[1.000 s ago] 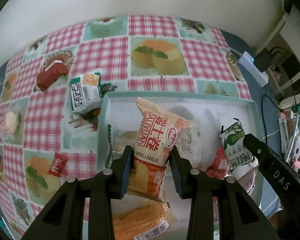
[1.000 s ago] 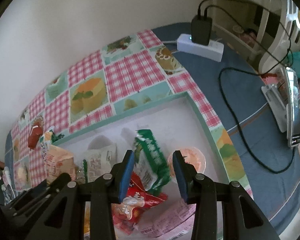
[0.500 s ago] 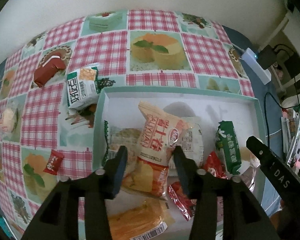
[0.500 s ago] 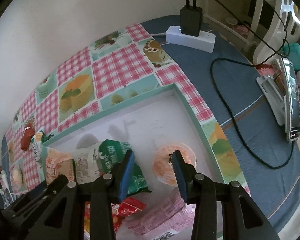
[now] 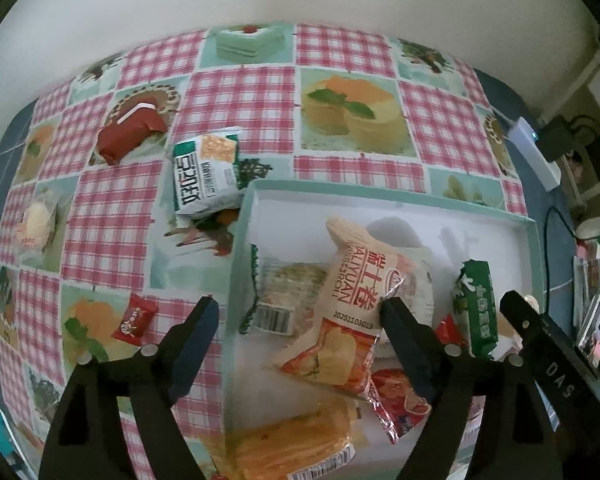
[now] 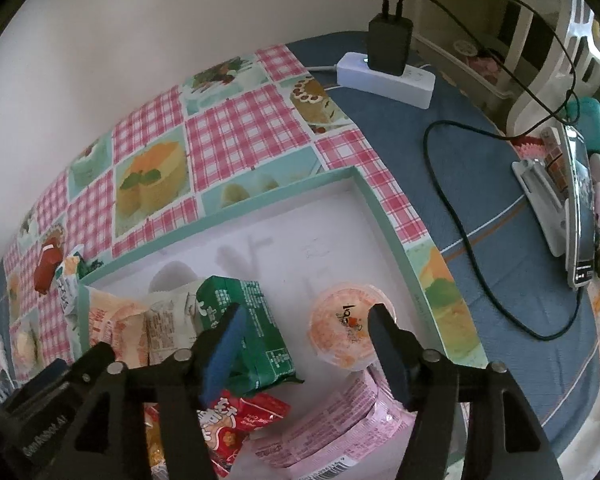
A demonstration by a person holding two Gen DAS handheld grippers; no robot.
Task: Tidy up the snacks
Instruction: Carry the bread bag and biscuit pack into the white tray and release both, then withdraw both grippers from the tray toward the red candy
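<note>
Inside the teal tray [image 5: 244, 216] lie the orange packet [image 5: 340, 320] and green packet [image 6: 252, 328], both dropped from jaws that just opened. Left gripper [image 5: 300, 312] and right gripper [image 6: 306, 320] stand apart. Only the right view shows the jelly cup [image 6: 340, 332]; only the left shows the red candy [image 5: 134, 318] near the counter's left edge.

Pink-checked cloth [image 5: 236, 92] with cake prints covers the worktop; a mint-rimmed white tray [image 5: 380, 196] sits centre frame, holding an orange-and-cream packet [image 5: 352, 312], a green packet [image 6: 252, 332] and a pink packet [image 6: 340, 432].
</note>
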